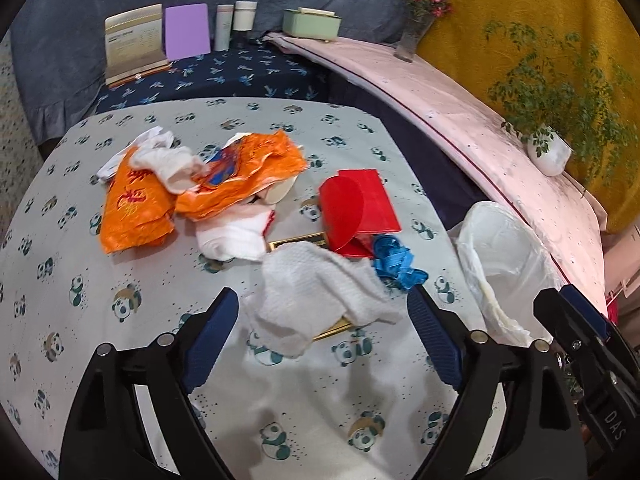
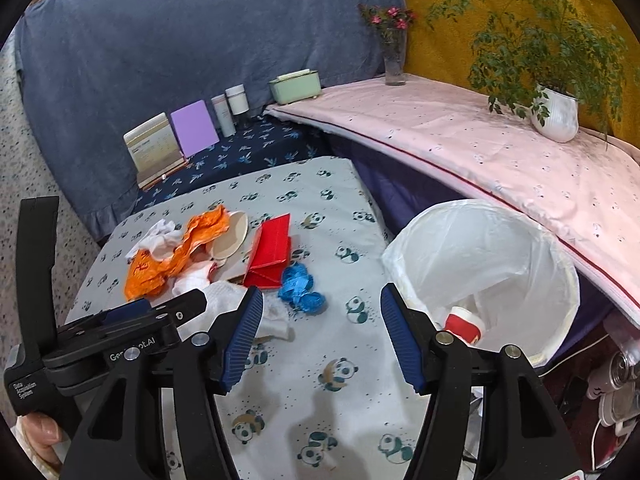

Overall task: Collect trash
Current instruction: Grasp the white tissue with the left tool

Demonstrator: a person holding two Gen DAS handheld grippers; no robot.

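Nearest the lens in the left wrist view, the left gripper [image 1: 322, 322] stands wide open at the bottom of the frame, its blue pads either side of a crumpled white paper towel [image 1: 316, 300] without pressing on it. That towel hides most of a gold-edged flat thing beneath it, too covered to name.

Across both views spreads the panda-print cloth [image 1: 72, 248] over the table. At the right edge of the left view the white-lined trash bin [image 1: 504, 264] is cut off by the right gripper's body; the right wrist view shows its lining [image 2: 492, 264] more fully at centre right, with a red-and-white cup [image 2: 464, 324] inside, partly hidden behind a finger.

The right gripper [image 2: 322, 332] is also open, holding nothing, over bare cloth at the bottom centre of its frame.

In the middle of the left view lies the trash heap: an orange wrapper [image 1: 136, 204], a red folded carton [image 1: 360, 212], more white tissue [image 1: 232, 236] and a small blue crumpled wad [image 1: 394, 264]. A pale round rim peeks from under the wrapper, hard to identify.

At the lower left edge of the right view a fingertip [image 2: 40, 432] shows, mostly cropped.
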